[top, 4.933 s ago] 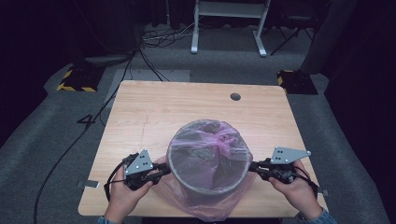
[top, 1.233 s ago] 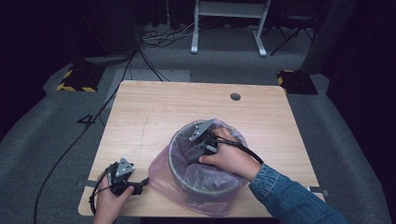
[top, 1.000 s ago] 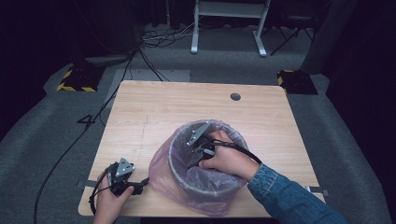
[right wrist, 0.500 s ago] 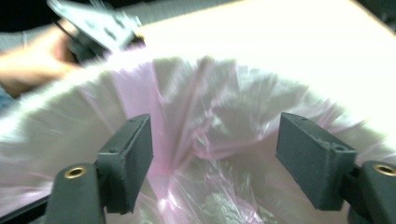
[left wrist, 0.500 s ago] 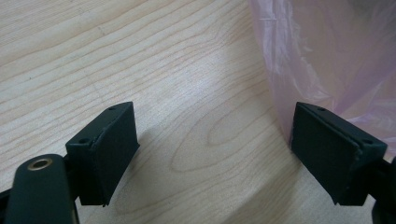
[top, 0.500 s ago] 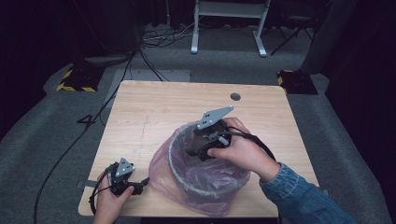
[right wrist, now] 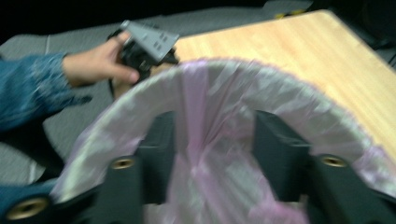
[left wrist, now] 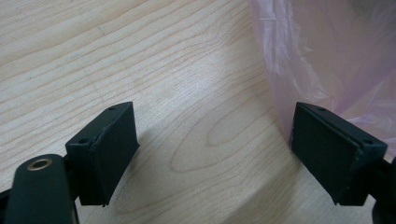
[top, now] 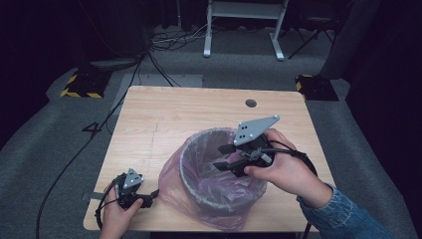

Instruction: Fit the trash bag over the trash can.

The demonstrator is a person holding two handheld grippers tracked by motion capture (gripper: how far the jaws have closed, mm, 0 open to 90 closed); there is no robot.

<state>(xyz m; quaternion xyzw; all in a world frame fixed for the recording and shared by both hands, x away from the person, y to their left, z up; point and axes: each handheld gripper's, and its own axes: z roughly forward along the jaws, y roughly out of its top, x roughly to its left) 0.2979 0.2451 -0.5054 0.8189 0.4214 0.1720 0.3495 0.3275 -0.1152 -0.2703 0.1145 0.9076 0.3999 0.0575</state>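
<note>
A dark round bin (top: 199, 142) lined with a thin pink bag (top: 171, 186) stands on the front half of the wooden table (top: 174, 109). My right gripper (top: 219, 157) hovers over the bin's right rim and points left across the opening. Its jaws have just been closing and stand apart with nothing pressed between them. In the right gripper view the gripper (right wrist: 215, 154) looks over the blurred liner rim (right wrist: 233, 74). My left gripper (top: 152, 196) rests on the table at the front left, open. In the left gripper view its right finger (left wrist: 336, 149) sits beside the bag's skirt (left wrist: 322, 51).
A round cable hole (top: 251, 103) sits near the table's far edge. Cables (top: 164, 42) and a white stand's legs (top: 244, 30) lie on the floor beyond. Yellow-black striped blocks (top: 79, 84) flank the table's far corners. Bare wood stretches behind and left of the bin.
My right gripper has risen out of the bin's inside to above its right rim, and its jaws have narrowed. The left gripper has stayed on the table.
</note>
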